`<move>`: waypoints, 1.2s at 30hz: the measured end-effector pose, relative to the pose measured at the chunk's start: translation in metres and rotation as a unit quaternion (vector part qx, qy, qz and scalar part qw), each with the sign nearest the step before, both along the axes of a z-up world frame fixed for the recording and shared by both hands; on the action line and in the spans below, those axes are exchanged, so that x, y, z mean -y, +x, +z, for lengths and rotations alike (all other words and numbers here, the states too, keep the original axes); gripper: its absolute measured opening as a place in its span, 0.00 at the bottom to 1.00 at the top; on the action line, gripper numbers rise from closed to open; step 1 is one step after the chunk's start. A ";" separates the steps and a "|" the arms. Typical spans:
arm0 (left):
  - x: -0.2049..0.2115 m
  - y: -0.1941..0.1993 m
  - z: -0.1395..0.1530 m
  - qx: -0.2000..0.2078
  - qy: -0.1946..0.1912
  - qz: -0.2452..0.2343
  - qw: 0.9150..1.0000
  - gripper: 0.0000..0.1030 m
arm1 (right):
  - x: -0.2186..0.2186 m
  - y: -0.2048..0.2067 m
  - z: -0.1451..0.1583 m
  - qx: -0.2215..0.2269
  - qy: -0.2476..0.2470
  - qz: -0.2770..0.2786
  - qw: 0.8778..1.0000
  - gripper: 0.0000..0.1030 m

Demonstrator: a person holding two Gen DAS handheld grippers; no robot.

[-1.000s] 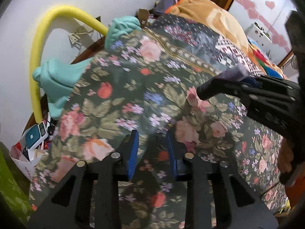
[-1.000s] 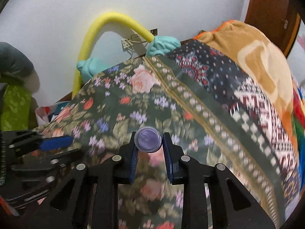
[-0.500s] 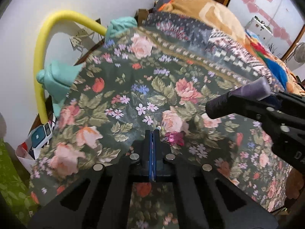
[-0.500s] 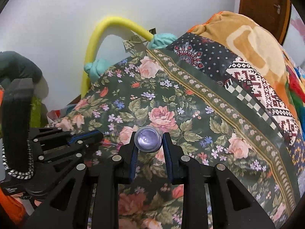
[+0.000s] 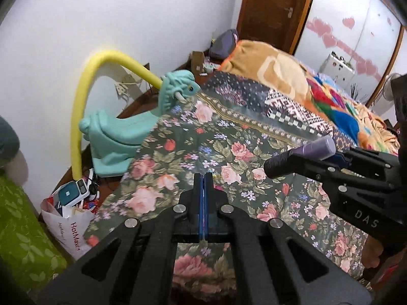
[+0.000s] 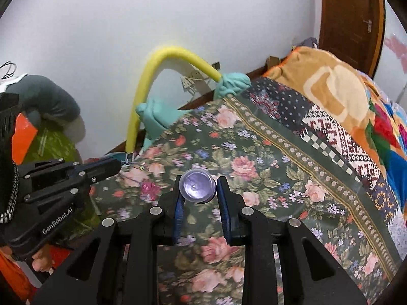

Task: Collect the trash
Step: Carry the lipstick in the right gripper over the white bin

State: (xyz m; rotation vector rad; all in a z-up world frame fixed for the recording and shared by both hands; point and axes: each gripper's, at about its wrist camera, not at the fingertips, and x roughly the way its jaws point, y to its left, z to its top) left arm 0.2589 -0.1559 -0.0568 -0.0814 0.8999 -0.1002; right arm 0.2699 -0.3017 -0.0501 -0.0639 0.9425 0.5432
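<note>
- My right gripper [image 6: 198, 195] pinches a small purple-capped plastic cup [image 6: 196, 185], one pad against each side of it, held above the floral bedspread [image 6: 267, 178].
- My left gripper [image 5: 204, 186] has its pads pressed flat together. From the right view a thin wisp of thread or wrapper [image 6: 132, 164] seems to trail at its tip; I cannot tell for sure whether it is caught.
- I judge both pieces are now picked and need carrying to a bin. No bin shows for certain; the white paper bag [image 5: 68, 225] on the floor at the near left of the bed may serve.
- To do it well: keep the cup level so it does not slip forward out of the pads, and do not slacken either grip until each piece hangs over the opening.
</note>
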 end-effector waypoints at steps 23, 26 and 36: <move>-0.138 -0.153 0.027 0.025 0.018 0.099 0.995 0.00 | -0.135 -0.115 0.025 0.008 0.020 0.110 0.994 0.22; -0.156 -0.173 0.020 0.019 0.023 0.112 0.993 0.00 | -0.155 -0.129 0.018 0.000 0.015 0.126 0.992 0.22; -0.203 -0.226 -0.041 -0.039 0.022 0.146 0.988 0.00 | -0.217 -0.171 -0.024 -0.042 -0.008 0.172 0.984 0.22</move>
